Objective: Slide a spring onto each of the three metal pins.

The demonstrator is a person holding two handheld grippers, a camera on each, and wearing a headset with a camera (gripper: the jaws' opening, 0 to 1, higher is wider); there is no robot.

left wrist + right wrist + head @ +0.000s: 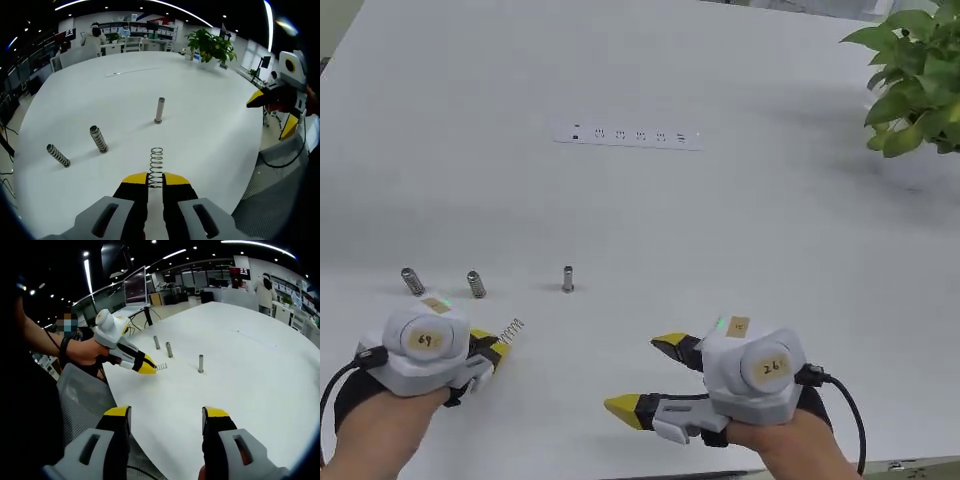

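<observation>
Three metal pins stand in a row on the white table. Two pins (413, 282) (476, 284) carry springs; the bare pin (568, 279) stands to their right. The same pins with springs (58, 155) (98, 138) and the bare pin (159, 110) lie ahead in the left gripper view. My left gripper (498, 341) is shut on a loose spring (511, 328), which sticks out beyond the yellow tips (156, 161) toward the bare pin. My right gripper (646, 376) hovers open and empty near the table's front edge, its jaws wide apart (166, 416).
A white power strip (627, 135) lies across the middle of the table. A potted green plant (915, 78) stands at the far right. In the background, desks, monitors and a person (93, 40) are beyond the table.
</observation>
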